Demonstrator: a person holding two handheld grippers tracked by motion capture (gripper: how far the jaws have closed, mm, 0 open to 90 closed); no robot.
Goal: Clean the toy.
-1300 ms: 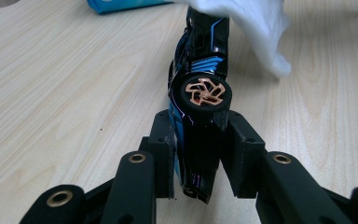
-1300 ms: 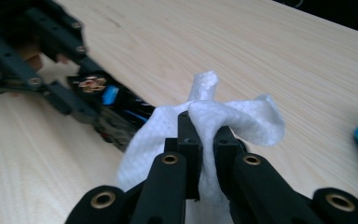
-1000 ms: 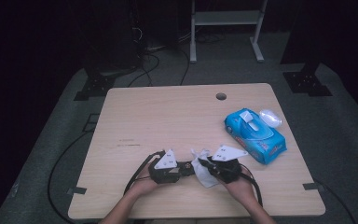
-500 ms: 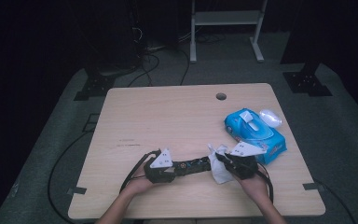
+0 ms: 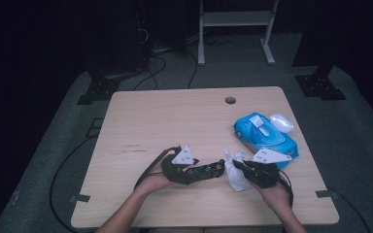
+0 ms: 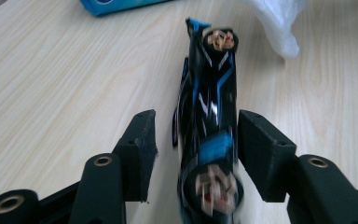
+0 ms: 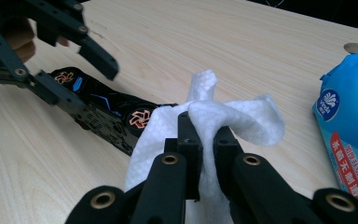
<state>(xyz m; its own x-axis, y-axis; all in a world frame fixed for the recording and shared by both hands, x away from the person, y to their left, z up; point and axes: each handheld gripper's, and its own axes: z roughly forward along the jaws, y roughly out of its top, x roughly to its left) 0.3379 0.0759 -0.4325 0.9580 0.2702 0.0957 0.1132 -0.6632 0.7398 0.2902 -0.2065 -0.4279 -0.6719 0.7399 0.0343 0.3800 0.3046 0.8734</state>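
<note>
Our left gripper (image 5: pixel 219 168) lies low and level, pointing across toward our right; its jaws have just been opening and stand apart. Our right gripper (image 5: pixel 237 166) stays clamped, jaws nearly together.

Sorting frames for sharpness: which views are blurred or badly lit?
Left gripper view: the black-and-blue toy car is motion-smeared at its wheels. Right gripper view: crisp, with the white wipe evenly lit. High view: dim, with dark surroundings around the pale wooden table.
</note>
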